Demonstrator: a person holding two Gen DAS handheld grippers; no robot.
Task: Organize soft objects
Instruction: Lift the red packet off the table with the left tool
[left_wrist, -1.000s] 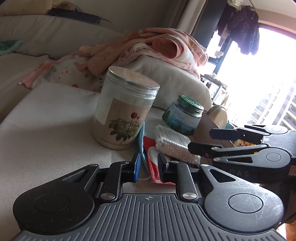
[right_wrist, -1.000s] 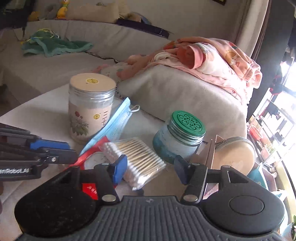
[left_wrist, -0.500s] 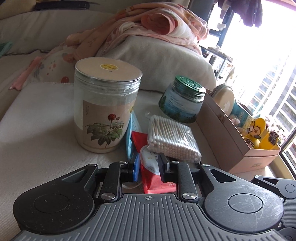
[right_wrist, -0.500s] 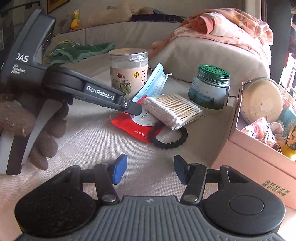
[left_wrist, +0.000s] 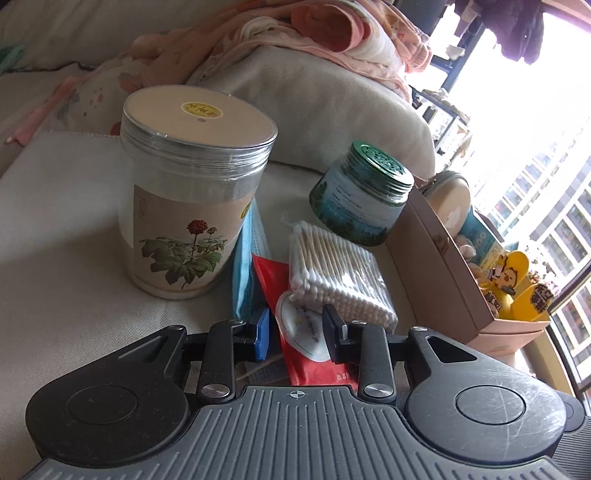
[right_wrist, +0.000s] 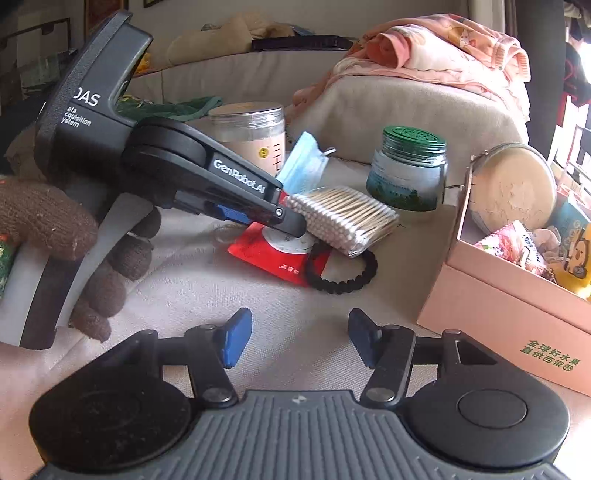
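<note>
A red sachet lies on the beige sofa cushion under a pack of cotton swabs, beside a folded blue face mask. My left gripper straddles the sachet's near end; its jaws are opening and the pads do not press on it. The right wrist view shows the left gripper reaching down onto the sachet, next to the swabs, the mask and a black beaded band. My right gripper stands open over bare cushion, nothing between its fingers.
A tall flower-label jar and a green-lidded jar stand behind the pile. An open pink cardboard box with small items sits at the right. Pink clothes drape over the sofa arm. A brown-gloved hand holds the left gripper.
The left gripper came closer to the pile and its jaws widened around the red sachet. The right gripper drew back from the swabs and sank toward the cushion.
</note>
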